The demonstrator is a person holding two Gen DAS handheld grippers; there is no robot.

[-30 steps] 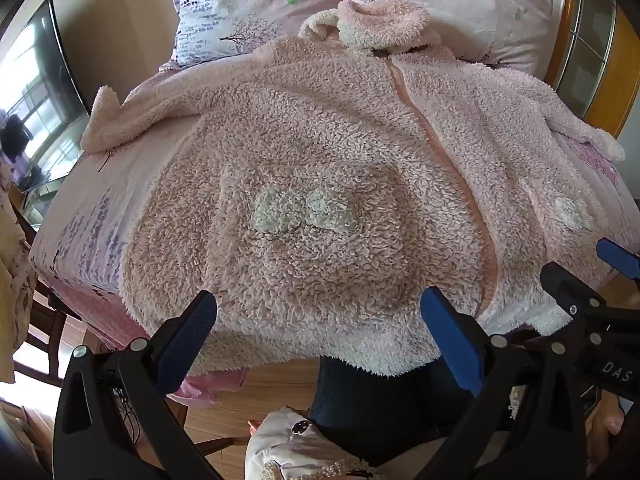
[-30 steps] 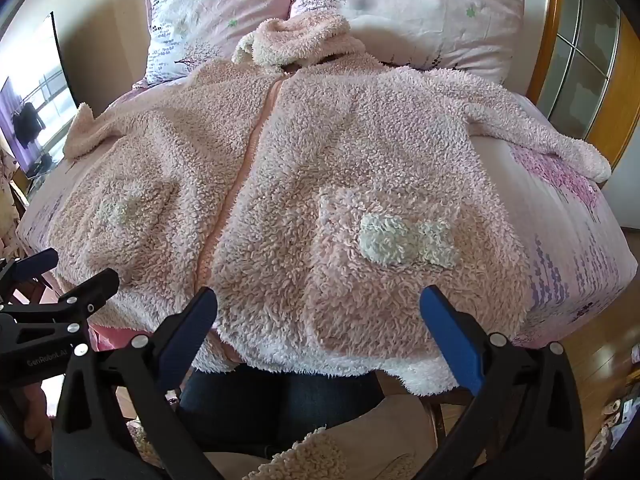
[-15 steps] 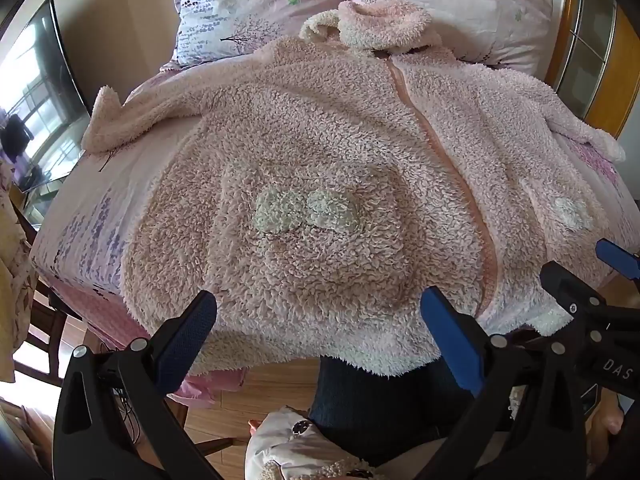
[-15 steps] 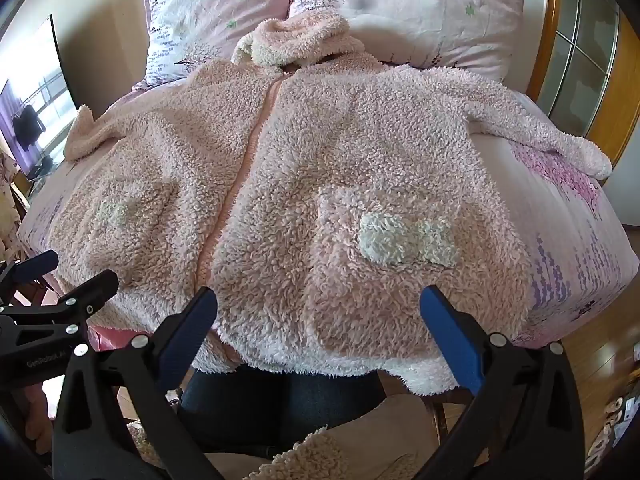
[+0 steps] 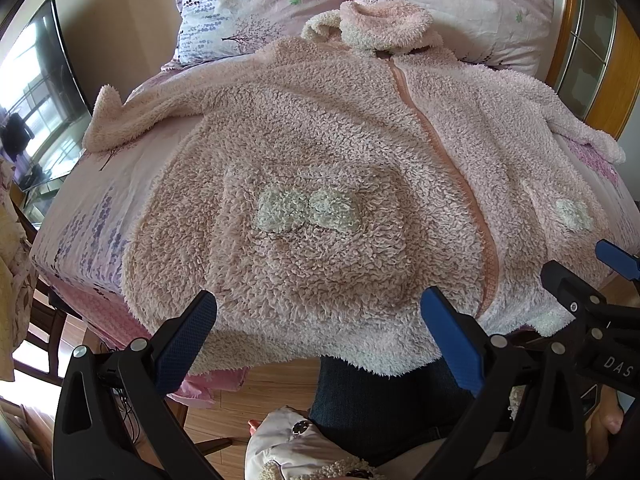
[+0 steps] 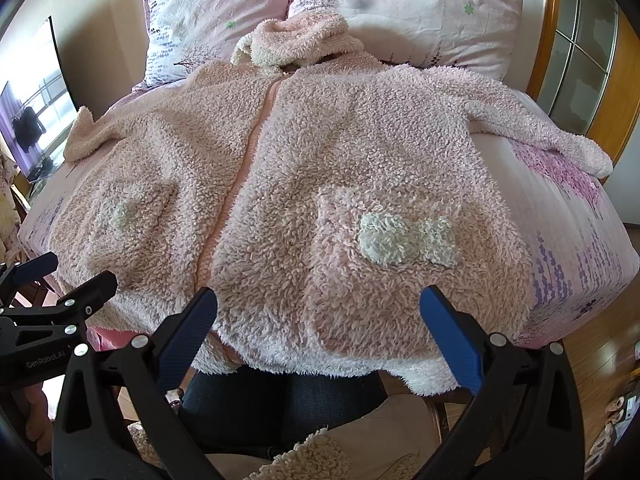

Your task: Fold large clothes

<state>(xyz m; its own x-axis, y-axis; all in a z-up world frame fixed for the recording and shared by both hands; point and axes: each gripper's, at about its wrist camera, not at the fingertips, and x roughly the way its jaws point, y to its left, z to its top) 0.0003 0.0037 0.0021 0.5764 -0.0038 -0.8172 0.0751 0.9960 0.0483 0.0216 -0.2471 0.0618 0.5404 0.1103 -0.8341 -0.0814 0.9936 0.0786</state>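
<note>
The fleece jacket (image 5: pixel 332 184) lies spread face up on the bed (image 5: pixel 80 216), zipped, hood toward the pillows (image 6: pixel 400 8), its hem hanging off the bed edge just ahead of both tools. The left tool (image 5: pixel 318 330) and the right tool (image 6: pixel 318 328) are both released, jaws wide apart, holding nothing and hovering just short of the hem, with no fold yet begun.

The pile is thick and springy, so a shallow pinch at the hem could catch only the fluff or only the top layer, and the front would lift away from the back. The overhanging hem may also drag the whole jacket toward the floor if one side is lifted alone. The sleeves lie out to either side, far from the tools; folding the body first could trap them crooked.

The left wrist view shows the left sleeve (image 5: pixel 132 108) ending short of the bed's edge, and a screen beyond it. The right wrist view shows the right sleeve (image 6: pixel 552 136) running out to its cuff; the cuff seems to reach the far bed edge, though the lens bends things there.
</note>
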